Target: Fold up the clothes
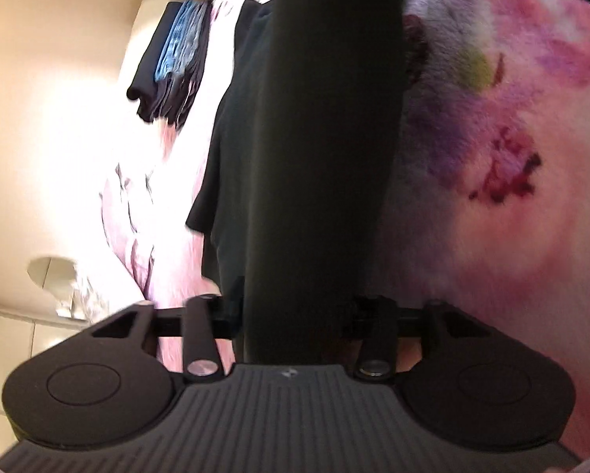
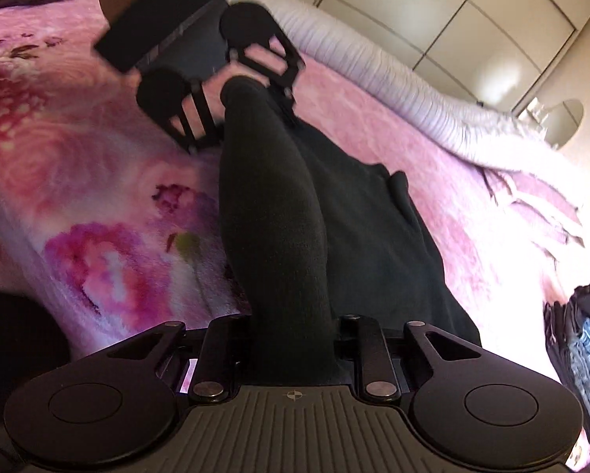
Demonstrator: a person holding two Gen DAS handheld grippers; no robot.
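Both sets of jaws are clamped on the dark garment [image 2: 279, 213]: the right gripper [image 2: 293, 339] at its 6 o'clock end, the left gripper [image 2: 232, 90] at 12 o'clock. It stretches lifted between them over the pink floral blanket [image 2: 98, 181] on the bed, with a folded clothes stack [image 1: 173, 59] at 10 o'clock in the left wrist view.

From my end the black garment [image 2: 279, 213] looks like soft matt knit. The blanket [image 2: 98, 181] is fuzzy plush. Both grippers are matt plastic.

Dark garment [image 2: 358, 236] lies on the bed, its near fold raised.
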